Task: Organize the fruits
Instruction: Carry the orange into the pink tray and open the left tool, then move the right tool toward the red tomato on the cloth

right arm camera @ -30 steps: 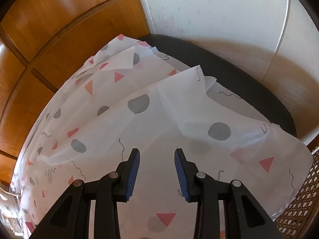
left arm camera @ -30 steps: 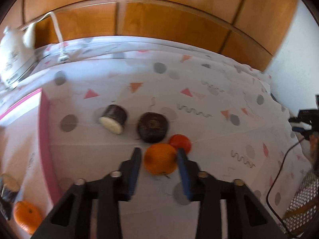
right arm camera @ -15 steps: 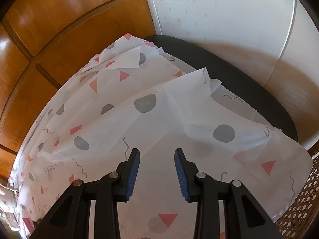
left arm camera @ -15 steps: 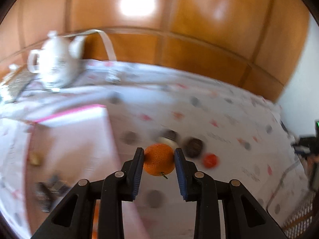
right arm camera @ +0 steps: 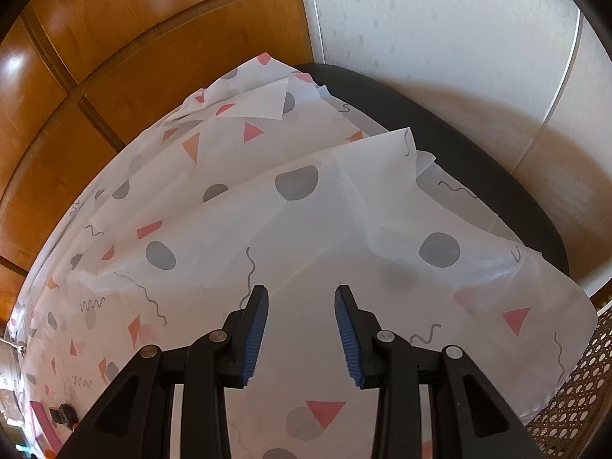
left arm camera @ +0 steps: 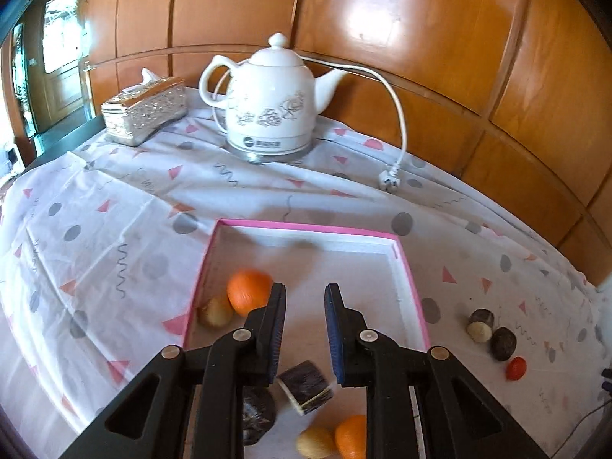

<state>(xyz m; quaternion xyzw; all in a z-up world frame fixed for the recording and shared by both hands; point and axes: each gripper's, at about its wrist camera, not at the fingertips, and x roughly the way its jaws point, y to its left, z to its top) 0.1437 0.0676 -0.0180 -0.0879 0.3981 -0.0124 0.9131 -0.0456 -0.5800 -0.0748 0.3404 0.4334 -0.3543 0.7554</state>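
In the left wrist view my left gripper (left arm camera: pixel 305 298) is open and empty above the pink-rimmed white tray (left arm camera: pixel 411 279). An orange (left arm camera: pixel 248 291) lies in the tray just left of the left finger, beside a small yellowish fruit (left arm camera: pixel 216 312). Lower in the tray are a dark cut piece (left arm camera: pixel 305 386), a dark round fruit (left arm camera: pixel 257 413), another yellowish fruit (left arm camera: pixel 315 441) and a second orange (left arm camera: pixel 350 436). On the cloth at right lie a dark cut piece (left arm camera: pixel 480 325), a dark round fruit (left arm camera: pixel 503 343) and a small red fruit (left arm camera: pixel 515 368). My right gripper (right arm camera: pixel 301 298) is open and empty over the cloth.
A white ceramic kettle (left arm camera: pixel 267 103) with its cord and plug (left arm camera: pixel 388 181) stands at the back, a silver tissue box (left arm camera: pixel 145 111) to its left. Wood panelling runs behind. In the right wrist view the patterned tablecloth (right arm camera: pixel 267 229) ends at a dark table edge (right arm camera: pixel 478 160).
My left gripper carried the orange from the cloth leftwards over the tray and opened; the orange now lies in the tray. The right gripper has barely moved.
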